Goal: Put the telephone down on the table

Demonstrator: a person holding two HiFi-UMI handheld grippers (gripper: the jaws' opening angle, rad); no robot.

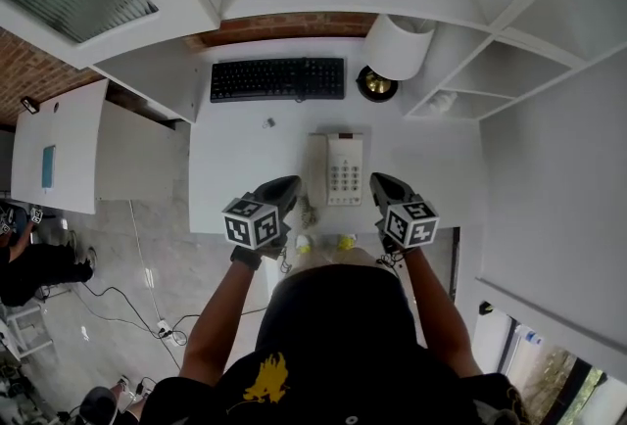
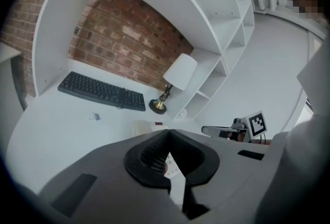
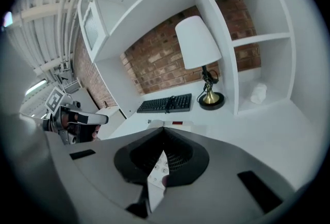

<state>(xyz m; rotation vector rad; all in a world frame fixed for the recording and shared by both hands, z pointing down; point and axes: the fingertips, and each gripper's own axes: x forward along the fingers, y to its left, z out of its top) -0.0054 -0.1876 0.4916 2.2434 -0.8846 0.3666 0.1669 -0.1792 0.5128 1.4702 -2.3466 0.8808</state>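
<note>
The cream telephone point(image 1: 338, 168) lies flat on the white table point(image 1: 235, 168), handset on its left side and keypad facing up. My left gripper point(image 1: 287, 186) hovers just left of it near the front edge, jaws shut with nothing between them. My right gripper point(image 1: 376, 182) sits just right of it, also shut and empty. In the left gripper view the shut gripper point(image 2: 167, 131) points over the telephone point(image 2: 148, 126), with keys showing through the hollow behind the tips. The right gripper view shows the same past my right gripper point(image 3: 164, 129), with the telephone point(image 3: 172, 124) just beyond.
A black keyboard point(image 1: 277, 78) lies at the back of the table. A lamp with a white shade point(image 1: 398, 46) and brass base point(image 1: 377, 83) stands at the back right. White shelves point(image 1: 509, 70) rise on the right. A small object point(image 1: 268, 122) lies behind the telephone.
</note>
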